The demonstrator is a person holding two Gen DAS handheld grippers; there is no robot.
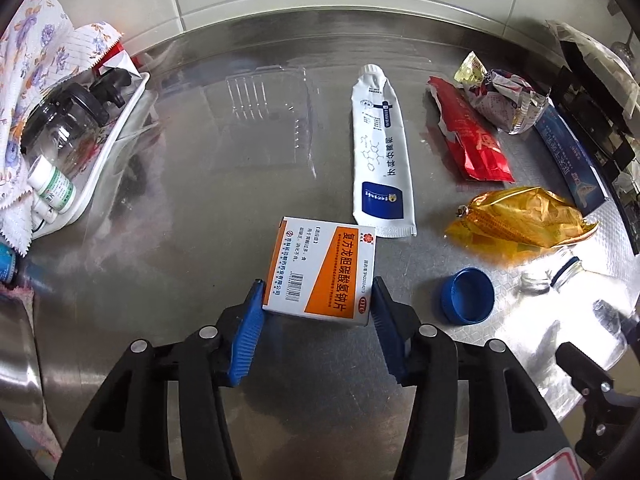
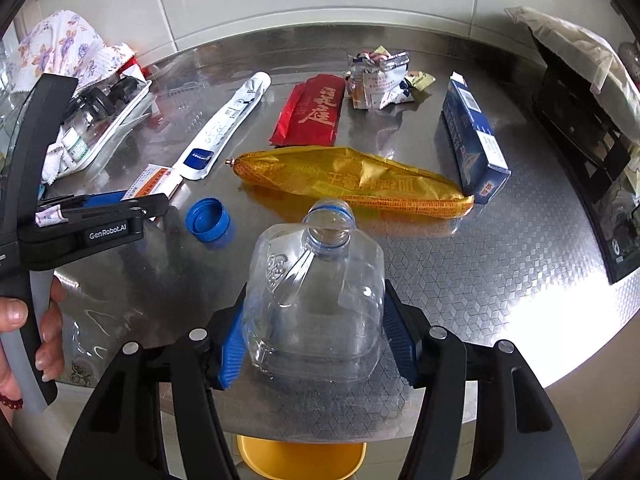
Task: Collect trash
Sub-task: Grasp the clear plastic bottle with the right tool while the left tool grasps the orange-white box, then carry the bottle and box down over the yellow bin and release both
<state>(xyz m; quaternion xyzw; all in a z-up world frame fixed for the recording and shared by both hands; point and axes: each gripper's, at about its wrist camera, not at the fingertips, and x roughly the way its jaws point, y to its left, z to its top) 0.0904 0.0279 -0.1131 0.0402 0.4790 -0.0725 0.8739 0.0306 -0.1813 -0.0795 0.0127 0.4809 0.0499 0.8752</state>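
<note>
The left gripper [image 1: 318, 300] is clamped on an orange-and-white medicine box [image 1: 322, 270], its blue pads pressed against the box's two sides near the front edge of the steel table [image 1: 180, 240]. The right gripper [image 2: 314, 332] is closed around a clear, uncapped plastic bottle [image 2: 316, 300], which lies with its neck pointing away, at the table's near edge.

Both grasps look made, so the step in hand seems to be lifting and carrying. Below the table's near edge, in the right wrist view, sits a yellow bin [image 2: 300, 460]; the next move probably calls for drawing the bottle back over the edge and releasing it there, then bringing the box the same way.

The bottle looks thin-walled and empty, likely to buckle under a hard squeeze. The box is light cardboard, crisp-edged and undented.

Farther out lie a blue cap [image 2: 208, 220] just left of the bottle, a yellow wrapper [image 2: 352, 184], a white tube [image 2: 224, 124], a red packet [image 2: 312, 110] and a blue carton [image 2: 472, 140] on the right.
</note>
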